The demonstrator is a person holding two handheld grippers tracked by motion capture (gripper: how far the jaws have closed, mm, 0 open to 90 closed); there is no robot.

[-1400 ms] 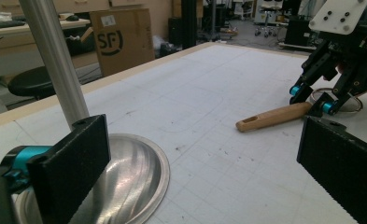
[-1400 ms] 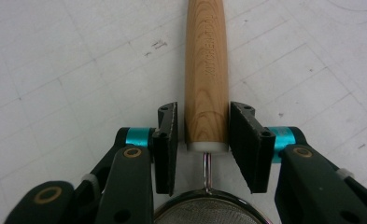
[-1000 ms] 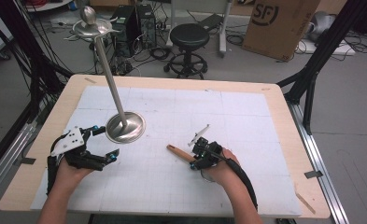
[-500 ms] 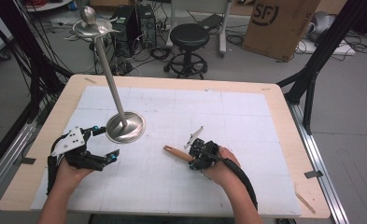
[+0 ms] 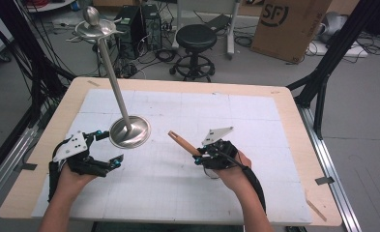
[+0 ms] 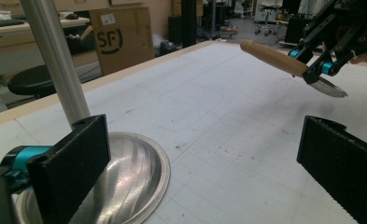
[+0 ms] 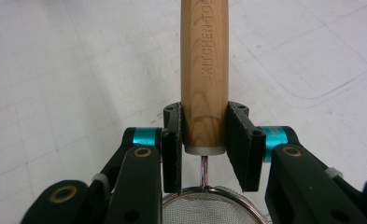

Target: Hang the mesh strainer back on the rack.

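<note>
My right gripper is shut on a small strainer, clamping the bottom end of its wooden handle and holding it above the white mat, handle pointing up-left. In the right gripper view the handle sits between both pads, with the wire mesh bowl below my right gripper. My left gripper rests open beside the round base of a tall metal stand. In the left gripper view the base lies by the left jaw, and the strainer handle hangs at the upper right.
The stand's slanted pole rises to a small dish with a ball beyond the table's far-left edge. A white gridded mat covers the wooden table. A black stool and a cardboard box stand behind.
My right hand has lifted the strainer off the mat, and its handle now tilts higher toward the stand. The left hand has stayed put.
</note>
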